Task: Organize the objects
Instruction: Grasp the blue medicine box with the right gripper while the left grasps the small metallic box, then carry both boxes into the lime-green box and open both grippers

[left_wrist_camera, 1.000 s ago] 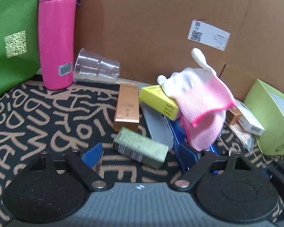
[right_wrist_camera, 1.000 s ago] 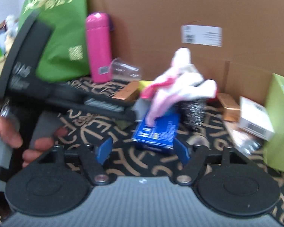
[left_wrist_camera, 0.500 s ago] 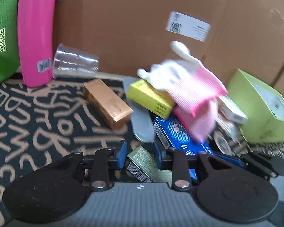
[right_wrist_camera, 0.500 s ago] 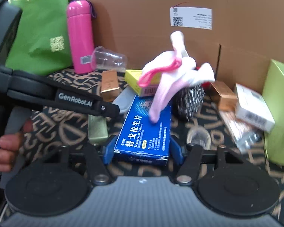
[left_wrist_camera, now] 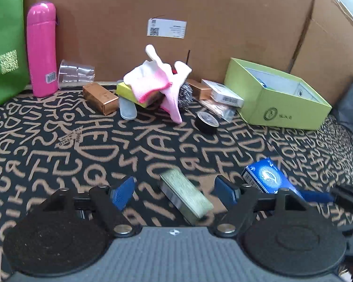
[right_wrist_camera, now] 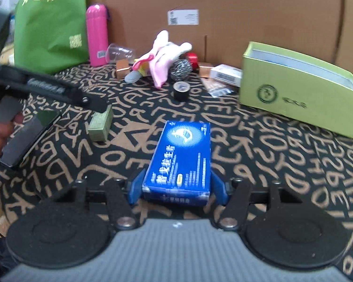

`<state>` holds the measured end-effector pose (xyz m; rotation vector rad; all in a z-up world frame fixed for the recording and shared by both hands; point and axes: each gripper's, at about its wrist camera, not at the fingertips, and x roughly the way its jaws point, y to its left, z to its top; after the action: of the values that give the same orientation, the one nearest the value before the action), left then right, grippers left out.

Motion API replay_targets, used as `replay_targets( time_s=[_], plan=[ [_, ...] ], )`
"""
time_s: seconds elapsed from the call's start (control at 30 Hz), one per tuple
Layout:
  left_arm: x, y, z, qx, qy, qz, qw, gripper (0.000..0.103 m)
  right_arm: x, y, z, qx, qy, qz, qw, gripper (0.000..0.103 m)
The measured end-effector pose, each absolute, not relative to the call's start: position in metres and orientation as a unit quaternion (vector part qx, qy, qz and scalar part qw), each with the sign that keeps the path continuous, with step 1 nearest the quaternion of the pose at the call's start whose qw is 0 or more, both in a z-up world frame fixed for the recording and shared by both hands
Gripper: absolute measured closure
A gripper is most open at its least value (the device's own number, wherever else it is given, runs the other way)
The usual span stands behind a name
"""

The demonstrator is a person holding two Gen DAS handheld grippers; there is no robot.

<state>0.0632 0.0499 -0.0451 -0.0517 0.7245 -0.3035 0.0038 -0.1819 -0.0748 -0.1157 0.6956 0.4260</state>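
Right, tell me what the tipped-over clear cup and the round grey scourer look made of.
The tipped-over clear cup looks like thin glossy plastic: see-through, with ridged walls. The round grey scourer looks like coiled metal wire, probably steel: a tangled, glinting surface.

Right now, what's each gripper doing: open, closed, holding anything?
Left gripper: open, the green box lies loose between its fingers.
Right gripper: shut on the blue box.

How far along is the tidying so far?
Early, it seems. Two boxes sit out on the patterned mat away from the heap: the small green box lies between the open left gripper, and the right gripper is shut on the blue box. The glove, scourer and tape remain cluttered by the cardboard.
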Motion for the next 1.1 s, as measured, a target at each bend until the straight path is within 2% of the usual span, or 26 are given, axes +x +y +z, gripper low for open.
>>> replay_targets(
  time_s=[0.17, 0.2, 0.23, 0.27, 0.3, 0.33, 0.5, 0.57, 0.63, 0.67, 0.7, 0.8, 0.87, 0.93, 0.97, 1.0, 1.03, 1.1],
  plan=[
    [0.08, 0.034, -0.058, -0.021, 0.368, -0.142, 0.918, 0.025, 0.009, -0.184, -0.074, -0.035, 0.315, 0.203, 0.926, 0.033],
    [0.086, 0.031, -0.061, -0.021, 0.37, -0.137, 0.919, 0.034, 0.008, -0.185, -0.073, -0.032, 0.311, 0.205, 0.927, 0.032],
    [0.091, 0.029, -0.064, -0.024, 0.376, -0.136, 0.916, 0.051, 0.008, -0.184, -0.073, -0.03, 0.31, 0.205, 0.928, 0.032],
    [0.098, 0.027, -0.067, -0.026, 0.383, -0.141, 0.913, 0.057, 0.009, -0.184, -0.074, -0.028, 0.309, 0.205, 0.928, 0.032],
    [0.098, 0.023, -0.066, -0.012, 0.37, -0.145, 0.918, 0.076, 0.007, -0.185, -0.074, -0.025, 0.309, 0.206, 0.928, 0.032],
    [0.1, 0.019, -0.066, -0.002, 0.376, -0.164, 0.912, 0.08, 0.007, -0.186, -0.075, -0.022, 0.311, 0.205, 0.928, 0.032],
    [0.088, 0.005, -0.064, 0.024, 0.379, -0.212, 0.901, 0.079, 0.013, -0.189, -0.079, -0.02, 0.321, 0.195, 0.927, 0.032],
    [0.082, 0.009, -0.062, 0.03, 0.378, -0.191, 0.905, 0.069, 0.016, -0.188, -0.081, -0.023, 0.324, 0.194, 0.925, 0.032],
    [0.078, 0.016, -0.061, 0.018, 0.378, -0.186, 0.907, 0.049, 0.021, -0.186, -0.083, -0.027, 0.326, 0.196, 0.924, 0.032],
    [0.077, 0.02, -0.061, 0.009, 0.376, -0.187, 0.908, 0.048, 0.024, -0.185, -0.085, -0.03, 0.327, 0.197, 0.924, 0.032],
    [0.077, 0.022, -0.061, 0.005, 0.378, -0.188, 0.907, 0.049, 0.028, -0.183, -0.087, -0.034, 0.33, 0.197, 0.923, 0.032],
    [0.078, 0.018, -0.065, 0.017, 0.382, -0.197, 0.903, 0.063, 0.037, -0.179, -0.092, -0.041, 0.337, 0.191, 0.921, 0.032],
    [0.079, 0.013, -0.065, 0.027, 0.378, -0.194, 0.905, 0.063, 0.04, -0.176, -0.095, -0.042, 0.339, 0.19, 0.921, 0.032],
    [0.081, 0.009, -0.066, 0.027, 0.375, -0.193, 0.906, 0.055, 0.042, -0.174, -0.099, -0.049, 0.338, 0.186, 0.921, 0.033],
    [0.081, 0.008, -0.066, 0.028, 0.371, -0.196, 0.907, 0.055, 0.042, -0.174, -0.1, -0.048, 0.334, 0.185, 0.923, 0.039],
    [0.082, 0.006, -0.067, 0.036, 0.367, -0.199, 0.908, 0.059, 0.042, -0.174, -0.101, -0.048, 0.33, 0.184, 0.924, 0.043],
    [0.081, 0.003, -0.067, 0.045, 0.363, -0.201, 0.909, 0.078, 0.042, -0.174, -0.101, -0.049, 0.327, 0.182, 0.926, 0.046],
    [0.083, 0.001, -0.065, 0.043, 0.366, -0.207, 0.907, 0.08, 0.042, -0.178, -0.1, -0.04, 0.327, 0.18, 0.927, 0.046]
  ],
)
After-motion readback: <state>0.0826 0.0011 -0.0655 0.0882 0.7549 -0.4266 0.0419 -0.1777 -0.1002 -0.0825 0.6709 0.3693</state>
